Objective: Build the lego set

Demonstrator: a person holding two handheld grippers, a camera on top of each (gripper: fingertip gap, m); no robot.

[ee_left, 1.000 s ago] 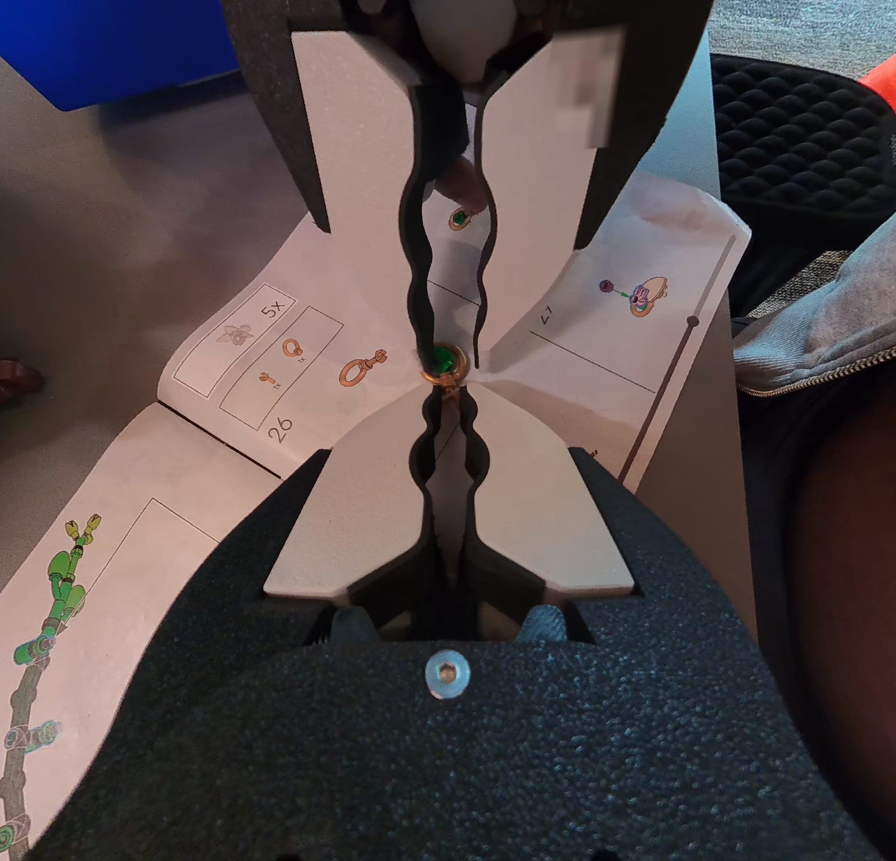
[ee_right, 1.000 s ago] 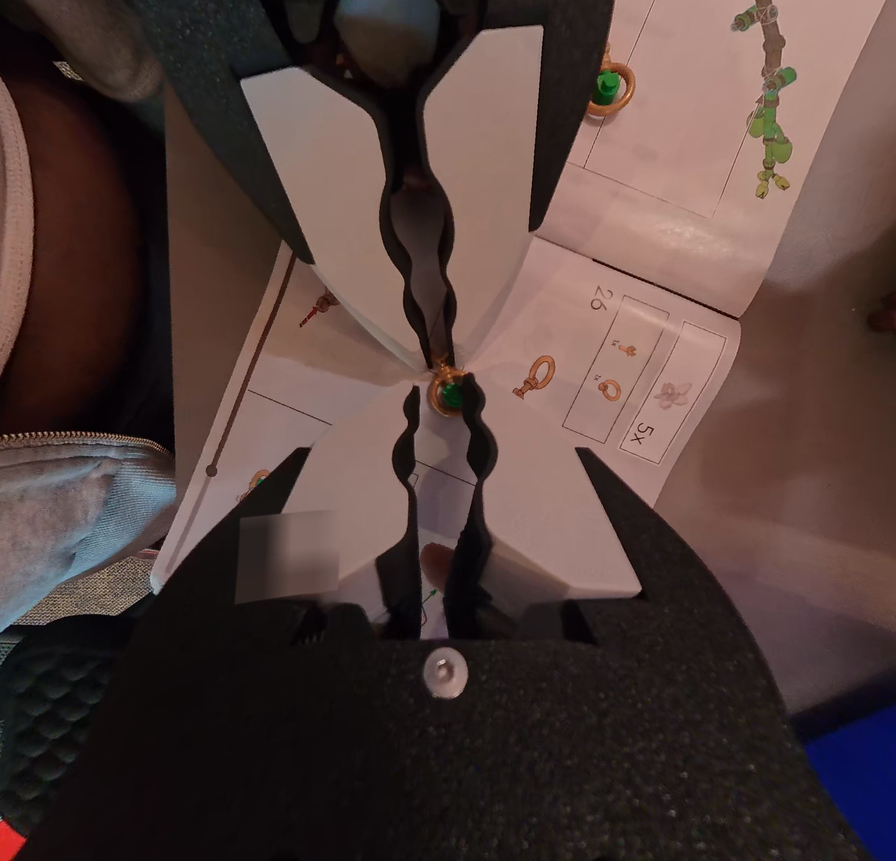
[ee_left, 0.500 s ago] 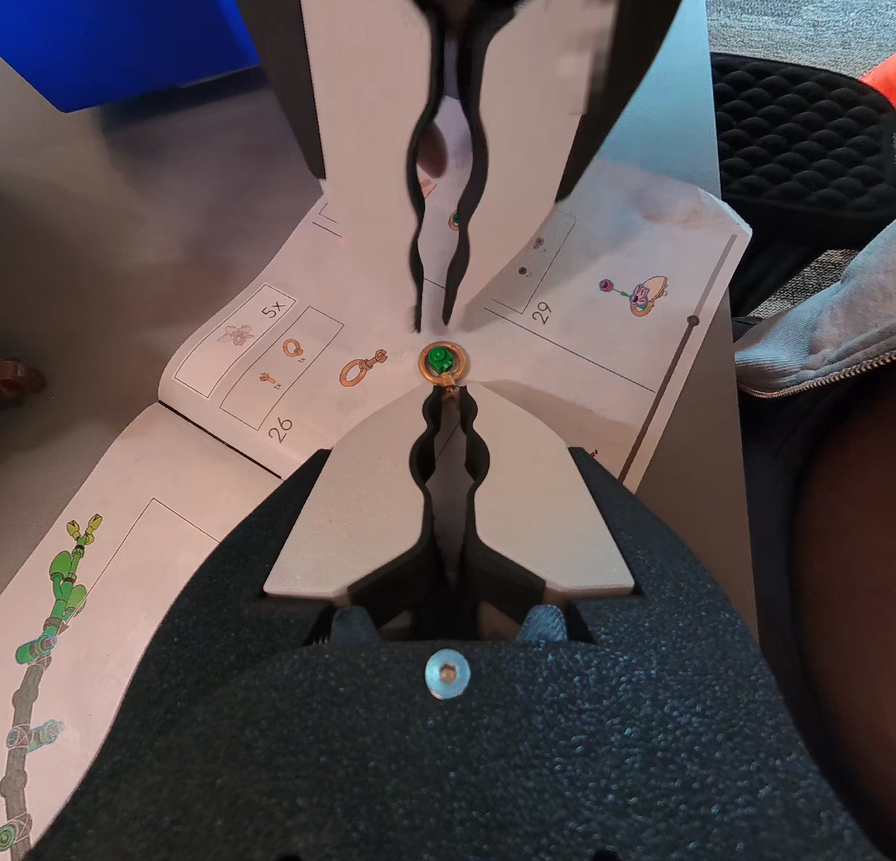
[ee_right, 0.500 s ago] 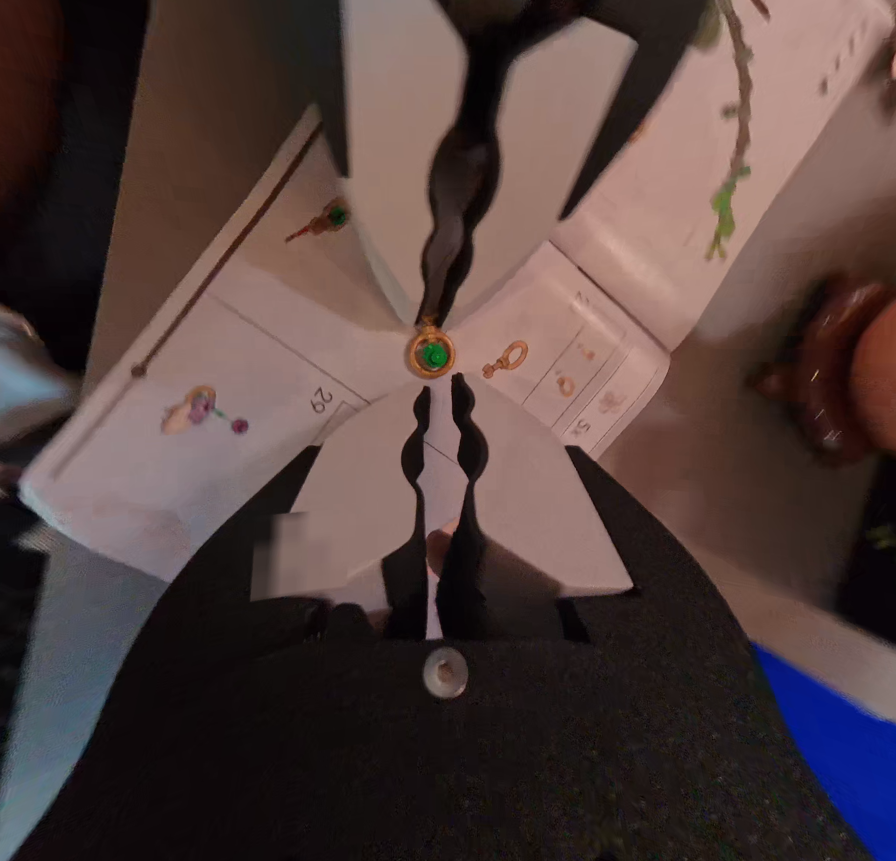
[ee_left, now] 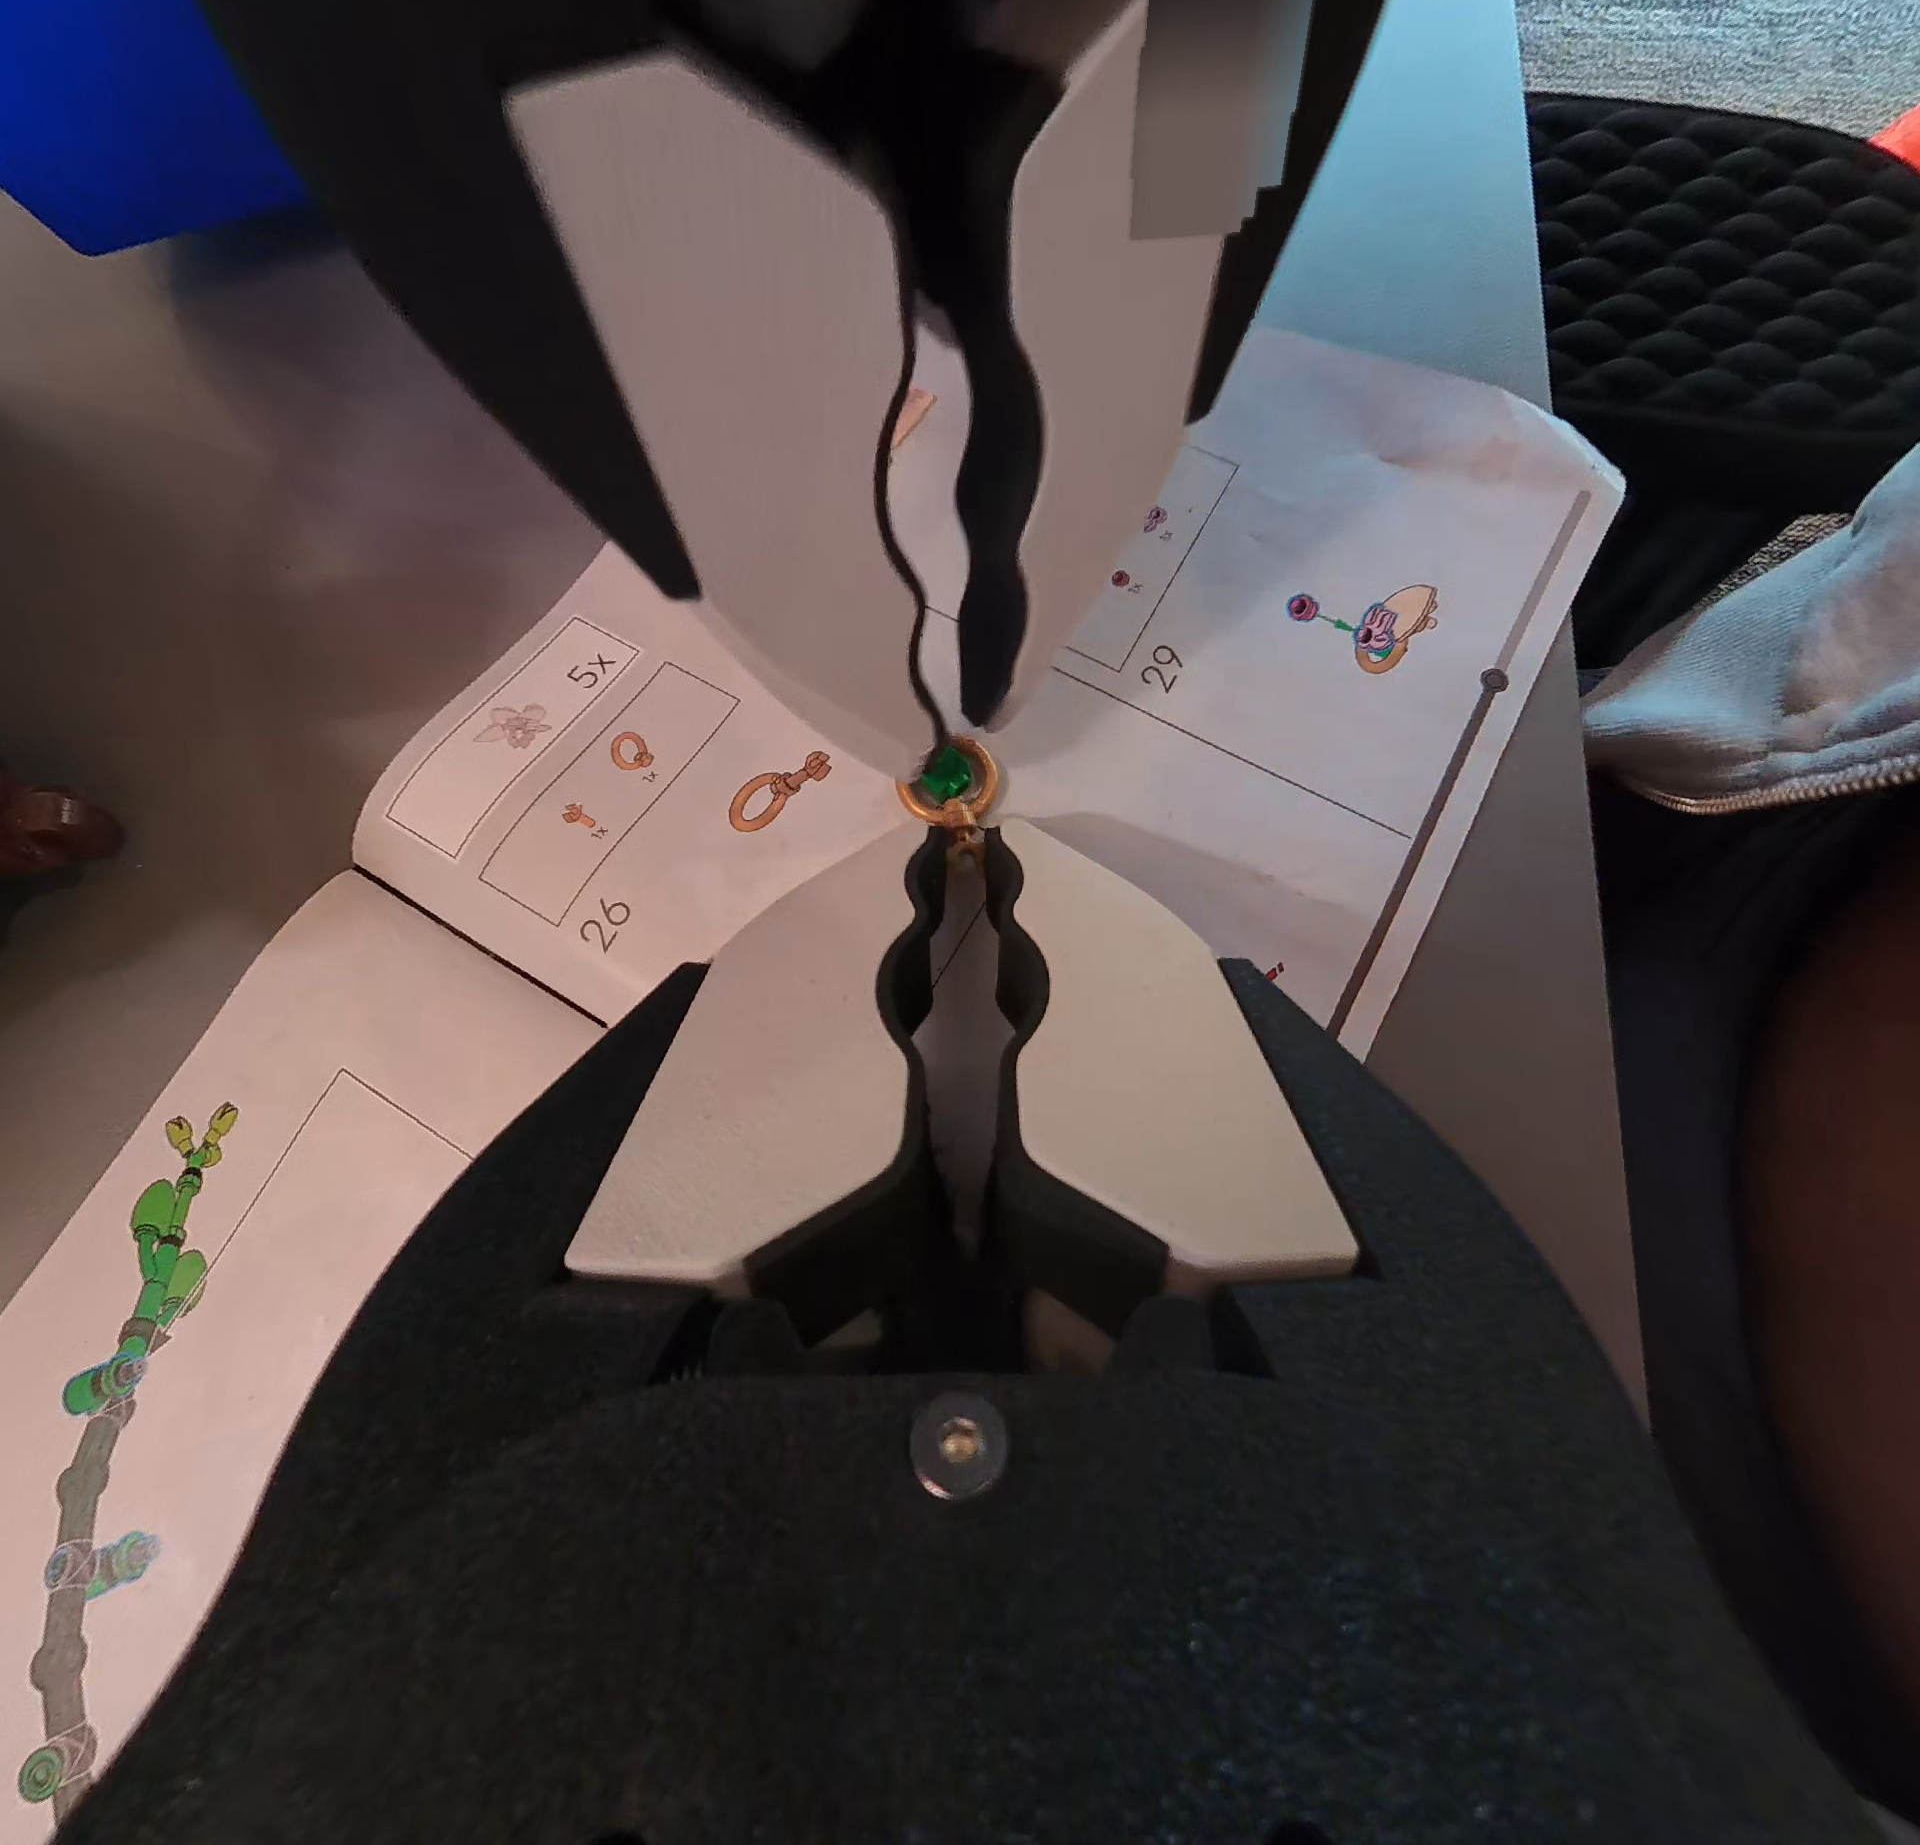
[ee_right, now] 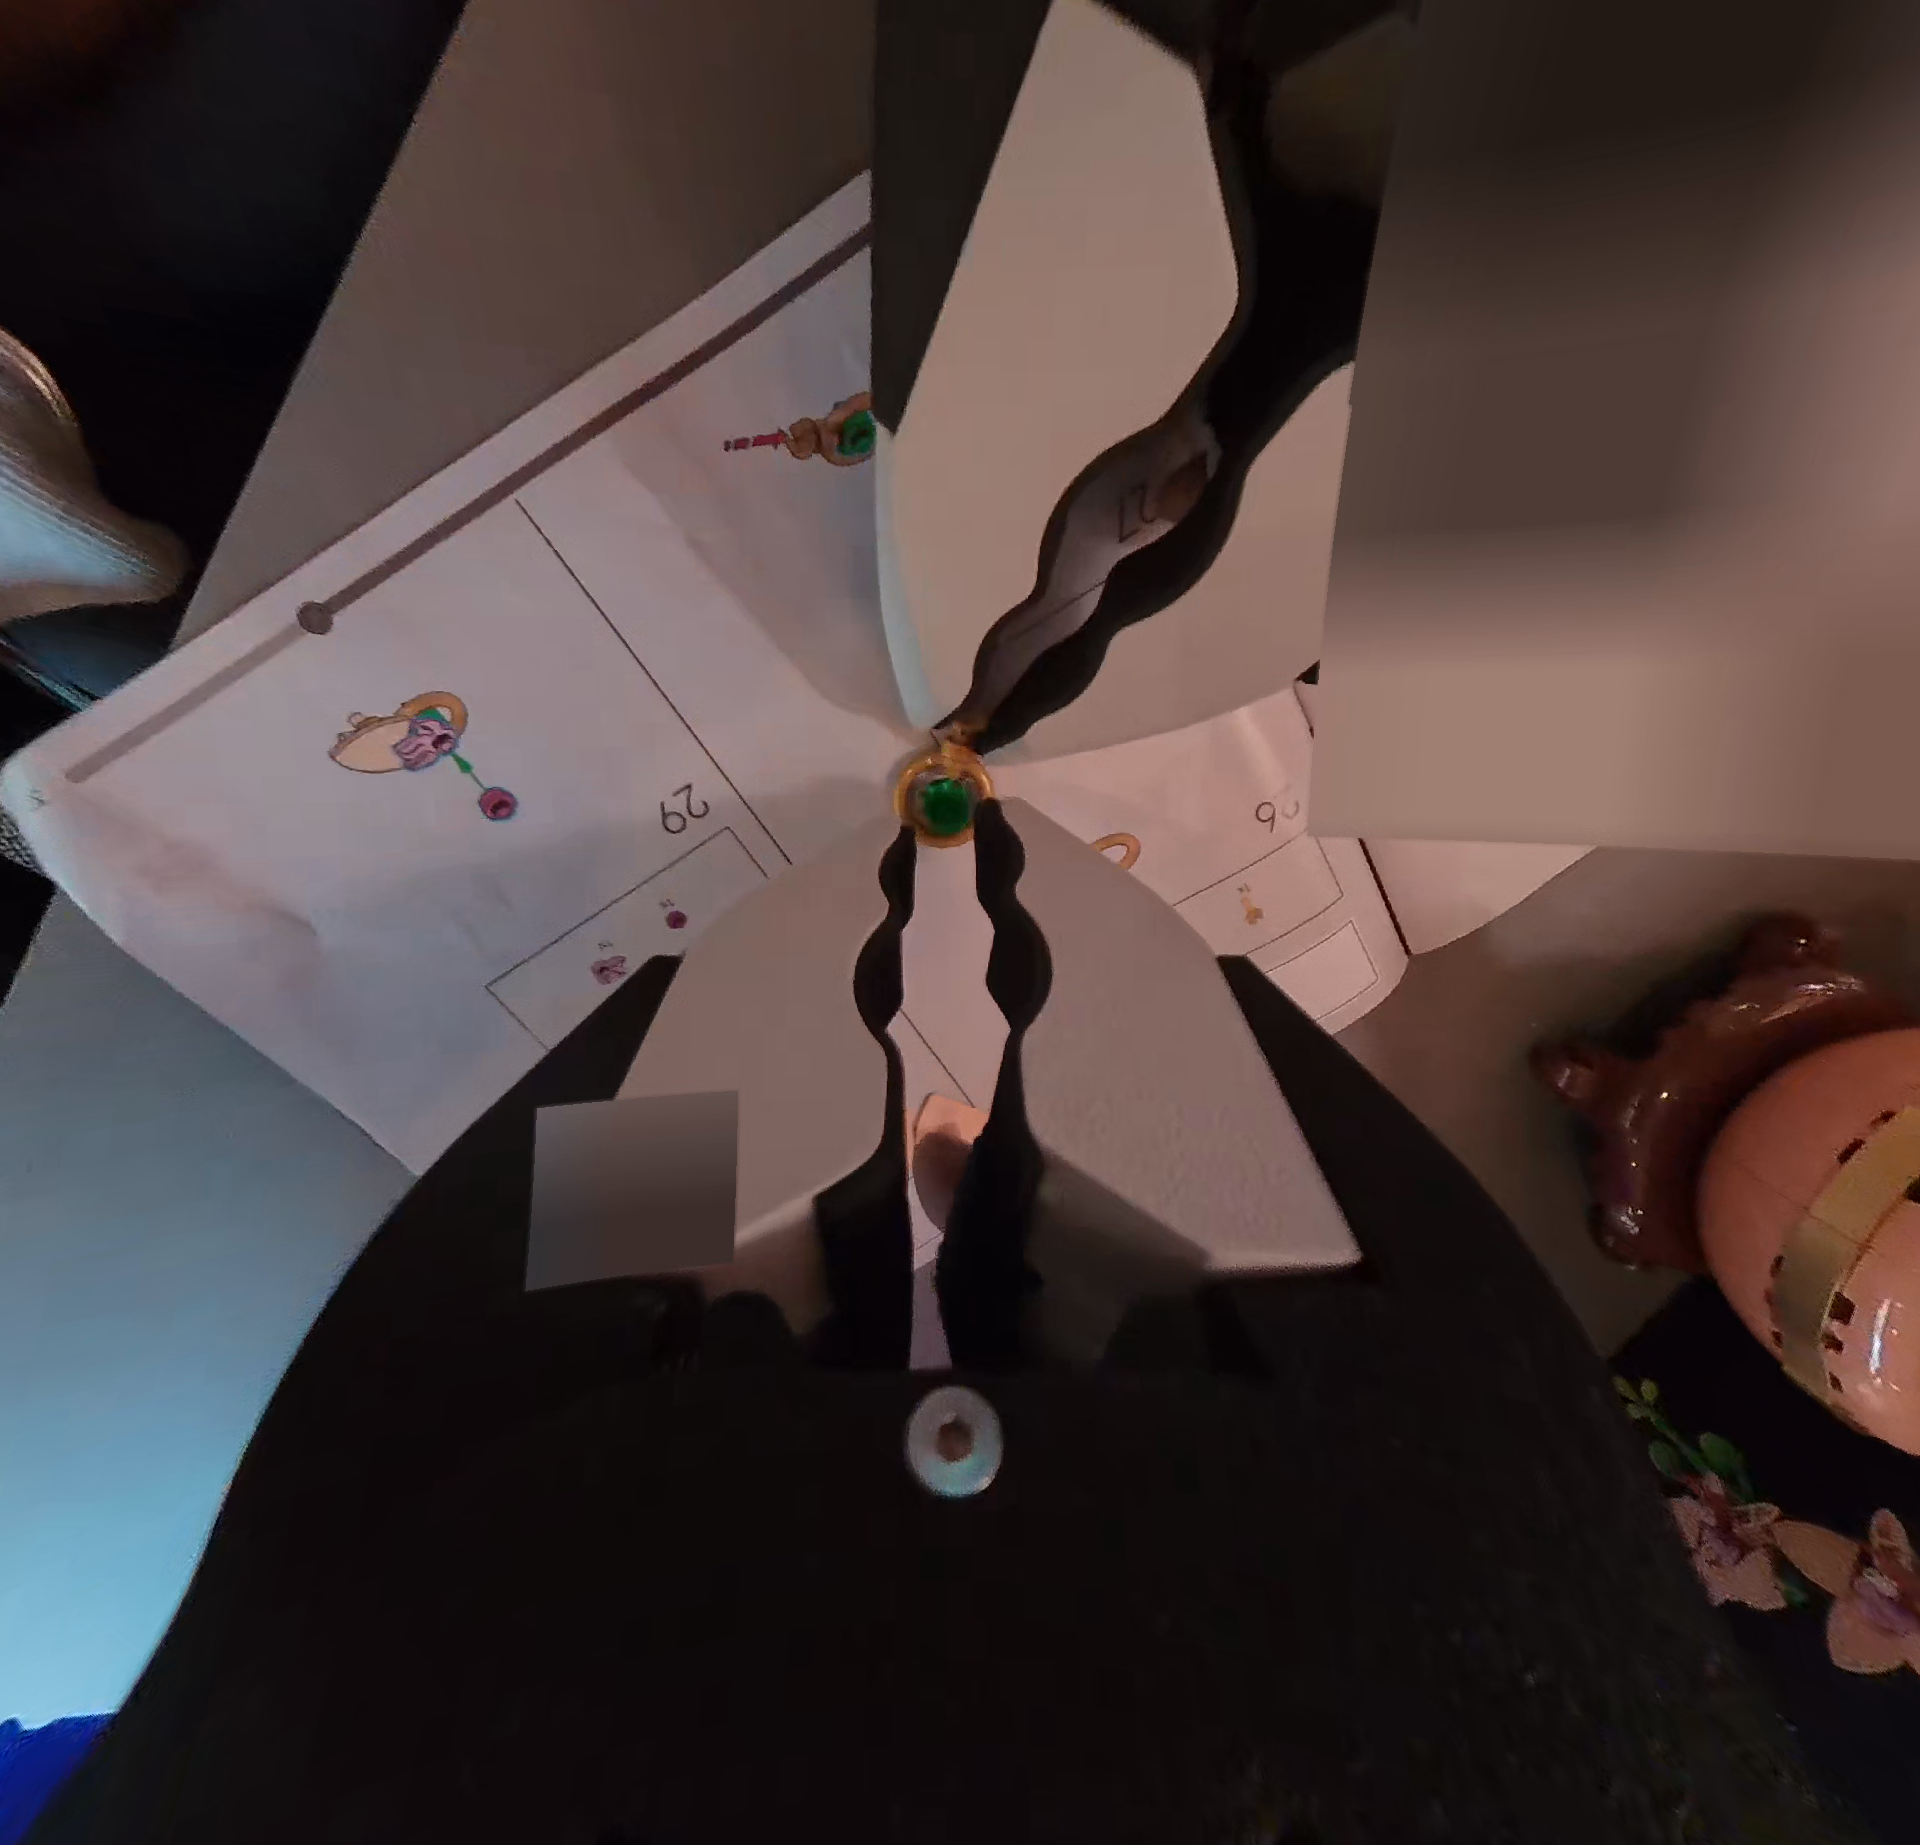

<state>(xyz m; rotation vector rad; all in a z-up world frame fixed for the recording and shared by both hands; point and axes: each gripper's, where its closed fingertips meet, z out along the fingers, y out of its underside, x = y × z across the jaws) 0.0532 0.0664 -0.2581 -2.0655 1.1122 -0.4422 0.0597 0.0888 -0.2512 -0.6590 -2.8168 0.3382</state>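
Note:
A small gold ring piece with a green stud in its eye hangs in the air between my two grippers, above the open instruction booklet. My left gripper is shut on the ring's short stem. My right gripper comes in from the opposite side, and its tips touch the ring's rim. In the right wrist view the right gripper has a narrow gap between its tips, with the ring and stud just at them. The left gripper holds the stem from above.
The booklet lies near the grey table's edge. A blue box stands at the back. A tan and brown built pot and pink flower pieces lie to one side. A grey sleeve and black chair are beside the table.
The right gripper let go of the ring and drew back half a second ago. It has now come back tilted, with its tips against the ring. The left gripper kept still.

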